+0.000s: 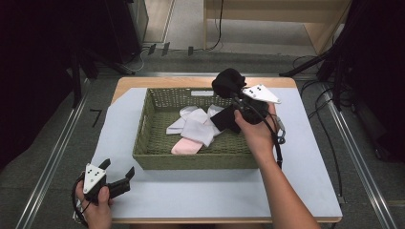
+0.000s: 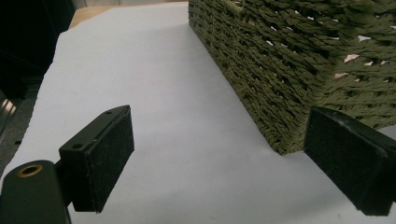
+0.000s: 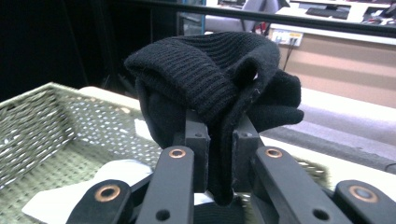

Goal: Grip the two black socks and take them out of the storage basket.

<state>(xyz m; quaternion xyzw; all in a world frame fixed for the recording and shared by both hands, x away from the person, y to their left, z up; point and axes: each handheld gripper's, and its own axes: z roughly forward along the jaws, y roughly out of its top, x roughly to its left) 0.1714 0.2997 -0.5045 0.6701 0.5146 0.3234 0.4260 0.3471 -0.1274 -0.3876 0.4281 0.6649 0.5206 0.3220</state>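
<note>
Black knit fabric, a rolled sock [image 3: 219,84], is pinched between the narrow jaws of the right gripper [image 3: 219,140], which holds it in the air above the far right corner of the woven green basket [image 1: 157,160], at about one o'clock from the basket's middle in the high view. The step in hand seems to be lifting this black sock [image 1: 229,82] out of the basket, where white socks [image 1: 198,126], a pink one [image 1: 186,147] and another dark piece [image 1: 227,119] lie on the bottom. The left gripper [image 1: 117,171] rests on the white table cover [image 1: 200,195] at about seven o'clock from the basket, jaws wide and holding nothing (the basket corner is just beside one pad). The next move probably calls for carrying the sock clear of the rim to the free cover and keeping the squeeze firm, because the cuff is soft and may slip.
</note>
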